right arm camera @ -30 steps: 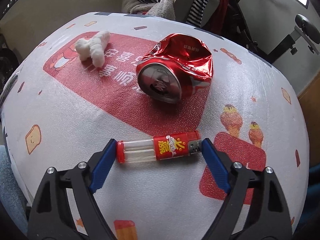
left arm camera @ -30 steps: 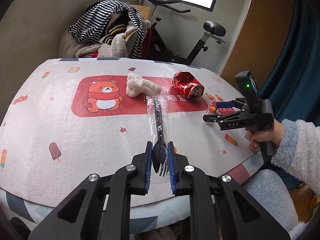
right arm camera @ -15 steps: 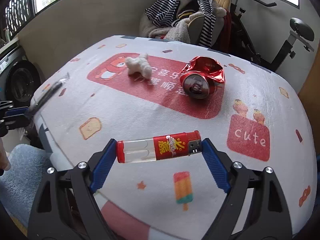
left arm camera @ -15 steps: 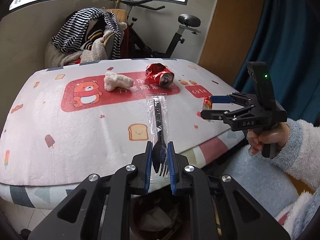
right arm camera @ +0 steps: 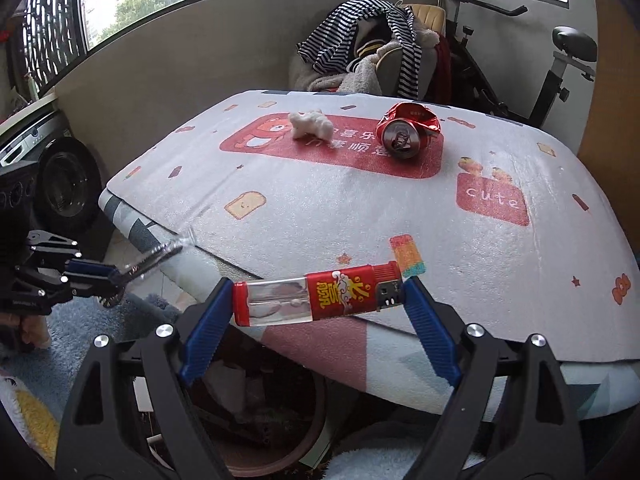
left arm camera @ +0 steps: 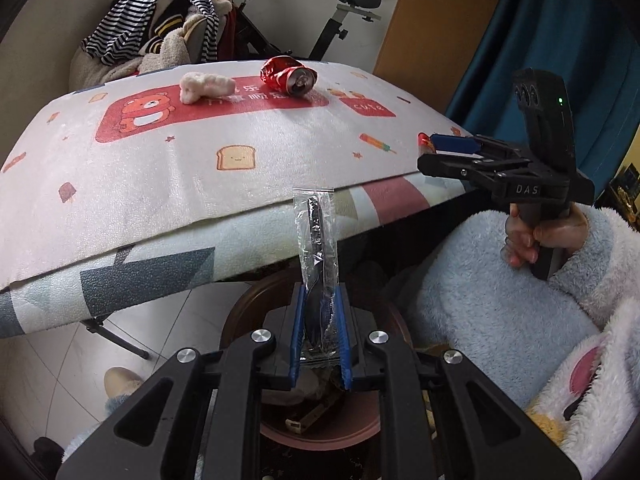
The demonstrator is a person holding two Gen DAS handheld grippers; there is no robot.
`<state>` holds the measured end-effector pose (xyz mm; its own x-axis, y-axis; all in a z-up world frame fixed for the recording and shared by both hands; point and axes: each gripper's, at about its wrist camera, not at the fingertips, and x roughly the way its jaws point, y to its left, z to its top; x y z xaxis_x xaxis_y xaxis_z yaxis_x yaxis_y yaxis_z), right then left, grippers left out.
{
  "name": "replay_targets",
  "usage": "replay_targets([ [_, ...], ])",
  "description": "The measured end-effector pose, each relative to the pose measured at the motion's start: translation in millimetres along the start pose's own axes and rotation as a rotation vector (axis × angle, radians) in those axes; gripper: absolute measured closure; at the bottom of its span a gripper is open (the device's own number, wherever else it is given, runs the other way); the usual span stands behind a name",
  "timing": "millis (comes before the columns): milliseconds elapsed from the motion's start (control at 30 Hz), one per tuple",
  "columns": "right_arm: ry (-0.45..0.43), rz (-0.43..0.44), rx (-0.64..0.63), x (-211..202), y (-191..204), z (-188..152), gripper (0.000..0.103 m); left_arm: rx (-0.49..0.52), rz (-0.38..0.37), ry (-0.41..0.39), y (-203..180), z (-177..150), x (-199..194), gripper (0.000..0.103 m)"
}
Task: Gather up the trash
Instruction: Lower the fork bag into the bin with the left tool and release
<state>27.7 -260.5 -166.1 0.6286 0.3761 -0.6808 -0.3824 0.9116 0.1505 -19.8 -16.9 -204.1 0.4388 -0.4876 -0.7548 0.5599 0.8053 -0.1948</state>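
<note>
Left gripper [left arm camera: 320,330] was clamped on a wrapped fork [left arm camera: 316,256] above the bin [left arm camera: 240,316]; right gripper [right arm camera: 316,304], at 3 o'clock, clamped a lighter [right arm camera: 316,298] endwise. Farther, at 12 o'clock on the table [left arm camera: 160,184], lay a tissue wad [left arm camera: 204,85] and crushed can [left arm camera: 289,78].

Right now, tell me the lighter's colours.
Red ends and label, clear middle; lighter shows best in the right wrist view.
</note>
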Motion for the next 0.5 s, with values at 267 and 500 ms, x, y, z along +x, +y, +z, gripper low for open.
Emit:
replay_targets([
  [267,-0.017,0.042,0.040,-0.5,-2.4,-1.6,0.019,-0.005,-0.005,0.026,-0.5,-6.0,10.7,0.082],
  [500,-0.006,0.100,0.053,-1.3,-6.8,0.1,0.019,-0.047,0.015,-0.013,4.4,-7.7,6.4,0.041],
])
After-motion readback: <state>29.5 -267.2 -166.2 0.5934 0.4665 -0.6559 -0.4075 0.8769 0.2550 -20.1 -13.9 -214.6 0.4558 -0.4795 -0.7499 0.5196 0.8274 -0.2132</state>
